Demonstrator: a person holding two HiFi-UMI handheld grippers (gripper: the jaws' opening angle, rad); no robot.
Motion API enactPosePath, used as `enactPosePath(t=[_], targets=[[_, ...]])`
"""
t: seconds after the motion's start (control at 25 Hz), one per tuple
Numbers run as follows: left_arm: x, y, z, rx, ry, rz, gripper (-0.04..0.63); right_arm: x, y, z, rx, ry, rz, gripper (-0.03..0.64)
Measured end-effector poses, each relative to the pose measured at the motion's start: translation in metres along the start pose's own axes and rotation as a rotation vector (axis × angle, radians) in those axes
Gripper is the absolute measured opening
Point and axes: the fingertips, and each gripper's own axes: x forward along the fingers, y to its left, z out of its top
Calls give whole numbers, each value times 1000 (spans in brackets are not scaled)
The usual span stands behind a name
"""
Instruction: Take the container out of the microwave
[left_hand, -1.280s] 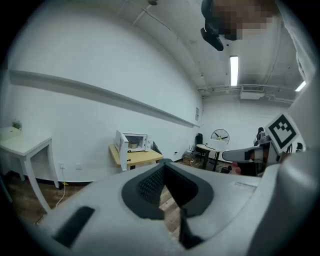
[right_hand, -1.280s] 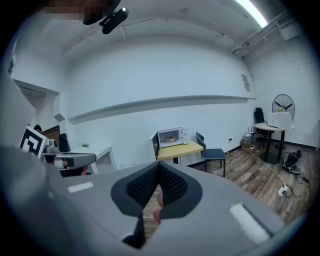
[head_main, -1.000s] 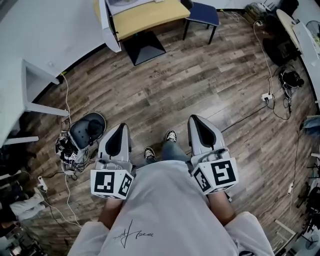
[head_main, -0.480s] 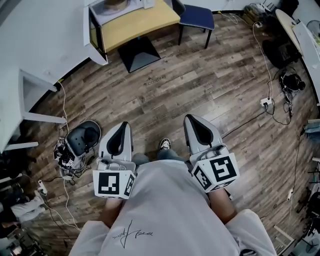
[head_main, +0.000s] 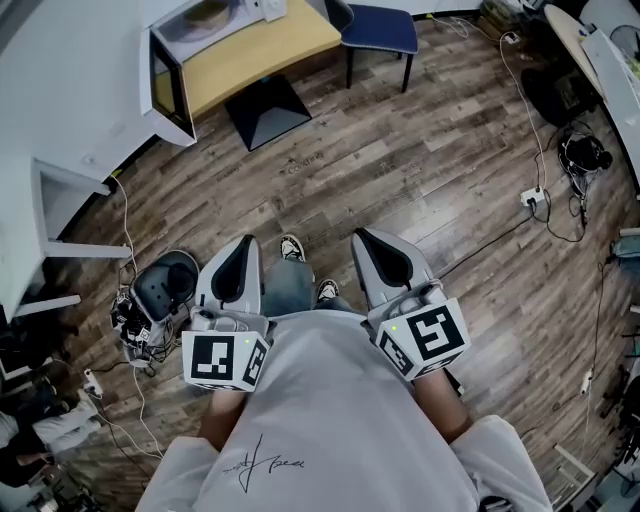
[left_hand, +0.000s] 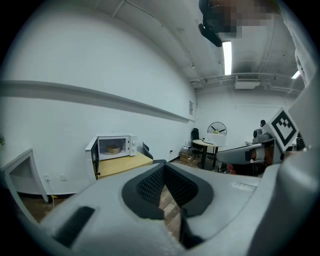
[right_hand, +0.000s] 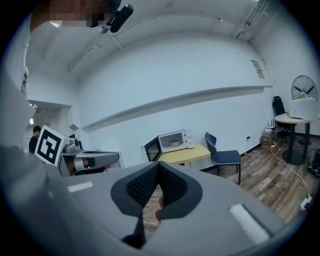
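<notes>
Left tool (head_main: 243, 244) and right tool (head_main: 362, 237) both clenched, empty, side by side over wood floor (head_main: 400, 160); container (left_hand: 113, 149) sits inside open-door microwave (left_hand: 131, 145) on yellow tabletop (left_hand: 121, 164), well apart from both.

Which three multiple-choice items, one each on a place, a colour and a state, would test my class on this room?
1. Where does the microwave stand? A on a shelf; B on the yellow table; C on a counter.
2. What colour is the chair? A red; B blue; C green.
3. How is the microwave's door? A open; B shut; C missing.
Key: B, it rests on the tabletop; B, seat and back are blue; A, the door stands swung out, the container visible inside.
</notes>
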Motion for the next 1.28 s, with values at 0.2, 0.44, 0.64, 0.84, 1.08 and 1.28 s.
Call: enactPosePath(t=[0.2,0.44,0.64,0.84,1.08,1.28], targets=[[27,3,2,-18,1,-34,5,18,-9,4,-18,9,33,12],[70,21,12,-42,-11,-62,5,55,-26,15,-43,30,33,12],[110,45,24,-59,-16,-58,5,93,-46,34,-50,34,37,14],[150,72,34,-58,6,-68,5,141,-70,54,-23,33,46,14],[197,108,54,-71,13,-56,5,199,-93,73,68,37,79,14],[235,149,79,-71,-4,-34,5,259,-97,101,59,45,131,14]])
